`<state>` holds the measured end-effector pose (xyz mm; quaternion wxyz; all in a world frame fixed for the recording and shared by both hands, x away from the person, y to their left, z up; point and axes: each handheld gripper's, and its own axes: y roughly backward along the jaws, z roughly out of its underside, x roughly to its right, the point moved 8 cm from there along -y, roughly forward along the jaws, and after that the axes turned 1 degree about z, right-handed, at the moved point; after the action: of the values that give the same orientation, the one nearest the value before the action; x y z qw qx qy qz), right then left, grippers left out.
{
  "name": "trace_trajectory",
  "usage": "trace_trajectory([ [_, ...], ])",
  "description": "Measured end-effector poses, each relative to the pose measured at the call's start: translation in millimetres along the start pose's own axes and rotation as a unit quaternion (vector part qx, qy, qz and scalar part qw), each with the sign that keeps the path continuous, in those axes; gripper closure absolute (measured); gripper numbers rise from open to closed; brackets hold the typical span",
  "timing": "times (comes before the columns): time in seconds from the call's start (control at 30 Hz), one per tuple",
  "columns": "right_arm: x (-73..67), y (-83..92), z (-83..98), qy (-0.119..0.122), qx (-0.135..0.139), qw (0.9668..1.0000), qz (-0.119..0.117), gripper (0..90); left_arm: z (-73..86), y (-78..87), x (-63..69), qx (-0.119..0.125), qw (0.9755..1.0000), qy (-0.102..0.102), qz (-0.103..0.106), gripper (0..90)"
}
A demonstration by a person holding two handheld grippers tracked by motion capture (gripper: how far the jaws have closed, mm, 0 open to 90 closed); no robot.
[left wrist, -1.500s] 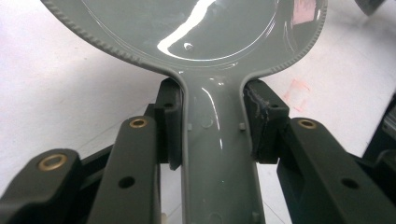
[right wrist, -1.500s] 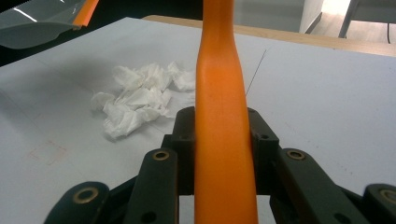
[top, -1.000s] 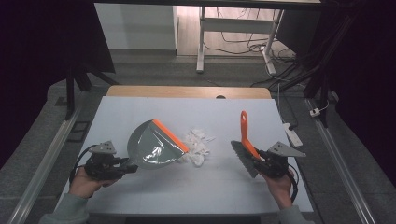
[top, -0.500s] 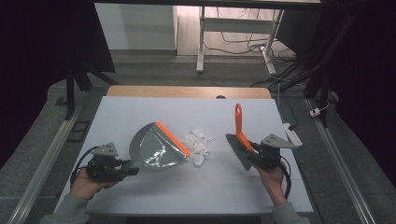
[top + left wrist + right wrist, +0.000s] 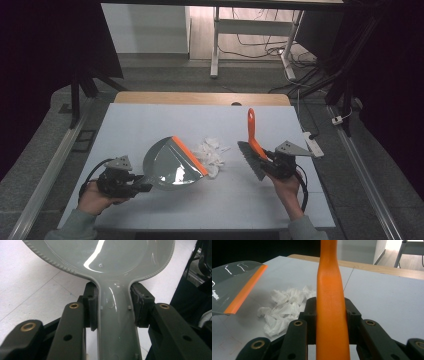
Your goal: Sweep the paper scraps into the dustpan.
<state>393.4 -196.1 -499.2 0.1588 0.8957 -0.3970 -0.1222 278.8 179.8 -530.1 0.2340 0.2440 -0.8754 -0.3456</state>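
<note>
A grey dustpan [image 5: 170, 164] with an orange lip sits left of centre on the white table, its lip toward a heap of crumpled white paper [image 5: 211, 155]. My left gripper [image 5: 139, 186] is shut on the dustpan's handle [image 5: 117, 322], one pad on each side. On the other side of the heap my right gripper [image 5: 266, 164] is shut on the orange handle [image 5: 331, 305] of a hand brush [image 5: 251, 150]. The brush's dark bristles hang at the right edge of the paper [image 5: 284, 310]. The dustpan's lip [image 5: 245, 290] shows at the left of the right gripper view.
The white table top [image 5: 150, 120] has a wooden strip [image 5: 200, 98] along its far edge. A white power strip [image 5: 311, 142] lies at the table's right edge. Metal rails run along both sides, and a desk frame [image 5: 216, 40] with cables stands beyond.
My right gripper has carried the brush leftward, closer to the paper heap. The dustpan and my left gripper have stayed in place.
</note>
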Motion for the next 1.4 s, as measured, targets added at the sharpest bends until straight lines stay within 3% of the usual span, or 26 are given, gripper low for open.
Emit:
trace_trajectory([
  [0.23, 0.4, -6.9, -5.3, -0.004, 0.005, 1.0, -0.005, 70.0, 3.6, -3.6, 0.8, -0.014, 0.9999, -0.004, 0.003, 61.4],
  [0.33, 1.9, -12.8, -6.6, -0.009, 0.005, 0.9999, -0.007, 70.0, 7.6, -4.9, -0.7, -0.016, 0.9998, 0.004, 0.009, 61.5],
  [0.47, 2.0, -21.8, -9.0, -0.007, 0.002, 0.9999, -0.008, 70.0, 12.5, -5.8, -5.1, -0.03, 0.9995, 0.008, -0.002, 61.4],
  [0.63, 0.5, -29.2, -14.7, -0.004, 0.005, 0.9999, -0.01, 70.0, 21.6, -3.8, -8.1, -0.036, 0.9992, 0.014, 0.007, 61.4],
  [0.67, 0.1, -30.5, -15.3, -0.003, 0.005, 0.9999, -0.01, 70.0, 24.4, -3.4, -10.2, -0.048, 0.9988, 0.015, 0.004, 61.4],
  [0.87, -5.0, -36.1, -13.2, 0.0, 0.0, 0.9999, -0.015, 70.0, 28.5, -0.7, -18.1, -0.053, 0.9983, 0.024, -0.004, 61.4],
  [0.93, -5.9, -38.3, -13.1, 0.001, -0.001, 0.9999, -0.014, 70.0, 32.4, -0.4, -18.4, -0.066, 0.9976, 0.02, -0.004, 61.4],
  [1.07, -7.4, -41.7, -13.1, 0.004, -0.006, 0.9999, -0.011, 70.0, 31.8, -1.1, -15.1, -0.07, 0.9975, 0.009, 0.007, 61.4],
  [1.4, -4.5, -46.0, -18.0, 0.004, -0.003, 1.0, -0.002, 70.0, 36.2, -5.2, -11.7, -0.09, 0.9959, 0.0, 0.009, 61.3],
])
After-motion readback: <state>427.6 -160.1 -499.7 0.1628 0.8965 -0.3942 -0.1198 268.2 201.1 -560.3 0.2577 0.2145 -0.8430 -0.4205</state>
